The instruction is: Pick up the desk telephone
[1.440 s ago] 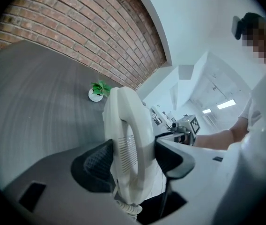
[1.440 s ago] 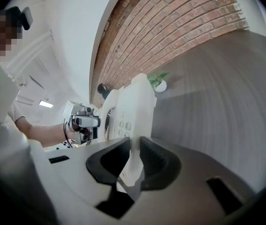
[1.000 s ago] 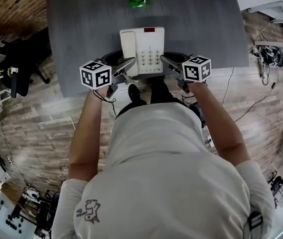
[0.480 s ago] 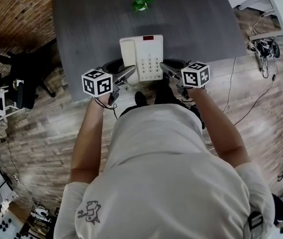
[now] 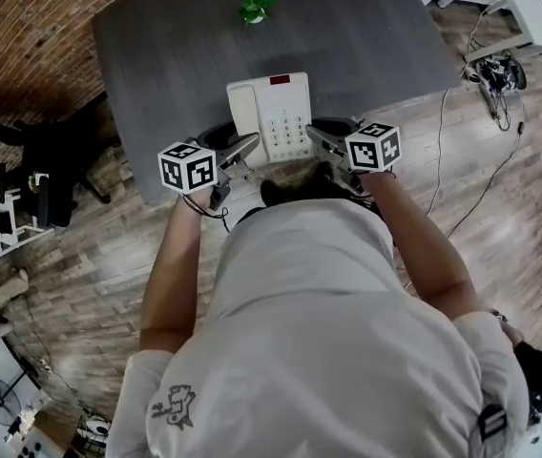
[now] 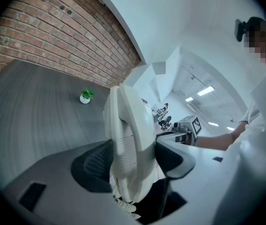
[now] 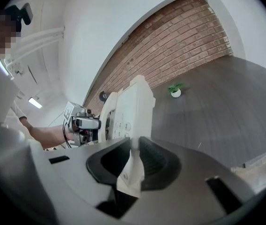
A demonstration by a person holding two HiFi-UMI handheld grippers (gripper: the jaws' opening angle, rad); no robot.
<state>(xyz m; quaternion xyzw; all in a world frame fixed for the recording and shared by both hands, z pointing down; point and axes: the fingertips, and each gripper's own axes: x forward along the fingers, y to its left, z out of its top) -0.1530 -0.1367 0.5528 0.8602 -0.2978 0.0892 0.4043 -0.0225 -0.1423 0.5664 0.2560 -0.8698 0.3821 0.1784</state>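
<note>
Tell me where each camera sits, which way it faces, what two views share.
Head view: on the head, looking steeply down at table and phone; shows torso, arms, both grippers.
Left gripper view: on the left gripper, looking along jaws clamped on the phone; shows the right forearm.
Right gripper view: on the right gripper, looking along jaws clamped on the phone's edge; shows the left forearm.
Shared: both gripper views show the plant.

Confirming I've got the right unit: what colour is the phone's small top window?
The window is dark red, on the off-white plastic desk telephone; best in head view.
</note>
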